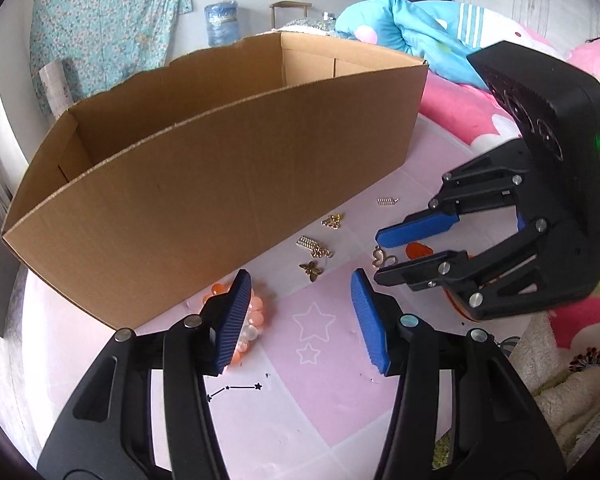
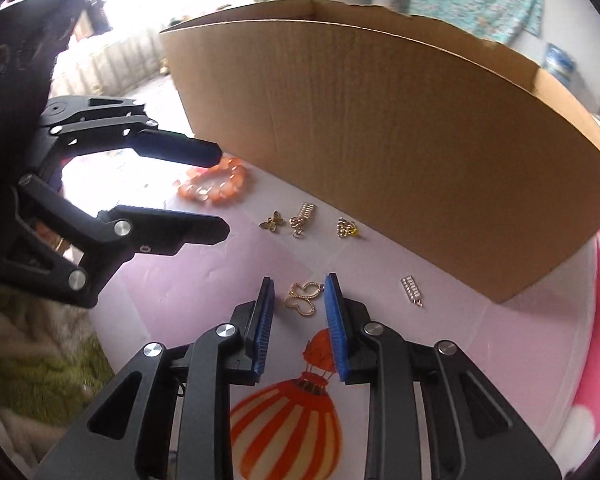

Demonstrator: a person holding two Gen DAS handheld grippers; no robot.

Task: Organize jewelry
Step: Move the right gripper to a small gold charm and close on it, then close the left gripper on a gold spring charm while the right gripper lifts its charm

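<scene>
R gripper (image 2: pixel 300 316) jaws narrow, straddling butterfly pendant (image 2: pixel 303 300) mid-desk, not clamped yet. L gripper (image 1: pixel 300 316) jaws wide, by orange bead bracelet (image 2: pixel 216 184) near cardboard box (image 2: pixel 380 140). Tip: drop lower, close slow, pendant thin.

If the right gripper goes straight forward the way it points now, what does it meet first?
Most likely the white butterfly pendant, lying just ahead of the right gripper, between its open fingertips. Beyond it stands the cardboard box. Depth is unclear.

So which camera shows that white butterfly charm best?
The right wrist view: the butterfly charm lies whole between the right gripper's open jaws. In the left wrist view that gripper hides most of it.
</scene>
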